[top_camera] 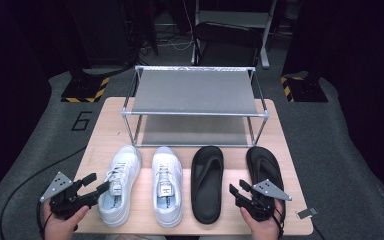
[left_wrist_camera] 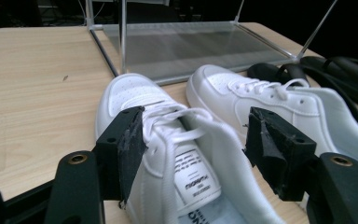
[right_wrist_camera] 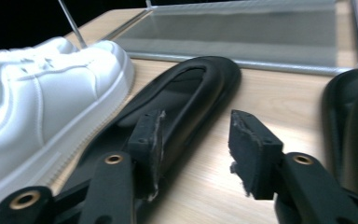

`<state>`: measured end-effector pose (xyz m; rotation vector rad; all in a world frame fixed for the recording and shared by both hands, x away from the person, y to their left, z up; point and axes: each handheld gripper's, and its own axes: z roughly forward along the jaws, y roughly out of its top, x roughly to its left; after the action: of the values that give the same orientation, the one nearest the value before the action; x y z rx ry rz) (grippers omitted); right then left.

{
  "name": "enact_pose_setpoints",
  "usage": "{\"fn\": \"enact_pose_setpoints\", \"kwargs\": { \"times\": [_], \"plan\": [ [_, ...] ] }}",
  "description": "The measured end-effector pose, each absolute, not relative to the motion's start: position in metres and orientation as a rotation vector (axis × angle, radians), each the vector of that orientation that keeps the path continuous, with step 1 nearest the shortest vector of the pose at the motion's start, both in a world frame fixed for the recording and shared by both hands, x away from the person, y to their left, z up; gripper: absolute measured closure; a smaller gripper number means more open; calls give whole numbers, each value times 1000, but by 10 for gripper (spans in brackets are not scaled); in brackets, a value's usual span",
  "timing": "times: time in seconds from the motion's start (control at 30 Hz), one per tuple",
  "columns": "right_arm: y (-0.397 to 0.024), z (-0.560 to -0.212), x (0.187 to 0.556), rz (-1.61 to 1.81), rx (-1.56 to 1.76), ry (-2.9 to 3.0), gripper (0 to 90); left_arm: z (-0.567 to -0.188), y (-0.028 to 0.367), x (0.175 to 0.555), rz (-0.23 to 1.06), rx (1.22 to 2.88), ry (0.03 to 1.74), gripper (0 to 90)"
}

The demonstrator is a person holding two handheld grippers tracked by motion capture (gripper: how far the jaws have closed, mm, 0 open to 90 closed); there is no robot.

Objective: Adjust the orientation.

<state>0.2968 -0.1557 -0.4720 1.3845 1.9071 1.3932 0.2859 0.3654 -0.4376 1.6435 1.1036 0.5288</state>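
The wooden table [top_camera: 105, 135] is the largest thing here. At its far side, toward 12 o'clock, stands a metal shoe rack [top_camera: 195, 92] with two grey shelves, one above the other.

In front of the rack four pieces of footwear lie in one row, all with the toes toward 12 o'clock. From 9 o'clock to 3 o'clock they are: the left white sneaker [top_camera: 120, 185], the right white sneaker [top_camera: 167, 185], the left black sandal [top_camera: 207, 182] and the right black sandal [top_camera: 265, 167]. The two sneakers are just beside each other, and the sandals are near each other but apart.

The left gripper [top_camera: 96, 183] is at about 8 o'clock of the table, in the person's left hand [top_camera: 60, 222]. Its jaws stand open, one on each side of the heel opening of the left white sneaker; in the left gripper view [left_wrist_camera: 193, 151] the pads are on both sides of the tongue and the label, and I cannot tell if they touch the shoe.

The right gripper [top_camera: 239, 188] is at about 5 o'clock, in the right hand [top_camera: 265, 225], between the two black sandals. Its jaws are also open and nothing is gripped; in the right gripper view [right_wrist_camera: 196, 147] one jaw is over the edge of the left black sandal and the other over the bare wood.
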Motion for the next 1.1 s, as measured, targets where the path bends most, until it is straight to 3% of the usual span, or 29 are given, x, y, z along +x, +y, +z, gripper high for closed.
{"fn": "enact_pose_setpoints", "kwargs": {
  "times": [0.13, 0.37, 0.67, 1.1],
  "plan": [
    [-153, -472, 300, 1370, 1382, 1899, 548, -437, 363, 288, 485, 1624, 1120, 426],
    [-140, -472, 301, 1343, 1324, 1953, 535, -435, 352, 290, 478, 1657, 1104, 425],
    [-127, -475, 300, 1347, 1382, 1975, 602, -427, 329, 274, 472, 1723, 1023, 441],
    [-124, -494, 319, 1319, 1509, 2008, 552, -428, 326, 271, 477, 1728, 1037, 453]
  ]
}}
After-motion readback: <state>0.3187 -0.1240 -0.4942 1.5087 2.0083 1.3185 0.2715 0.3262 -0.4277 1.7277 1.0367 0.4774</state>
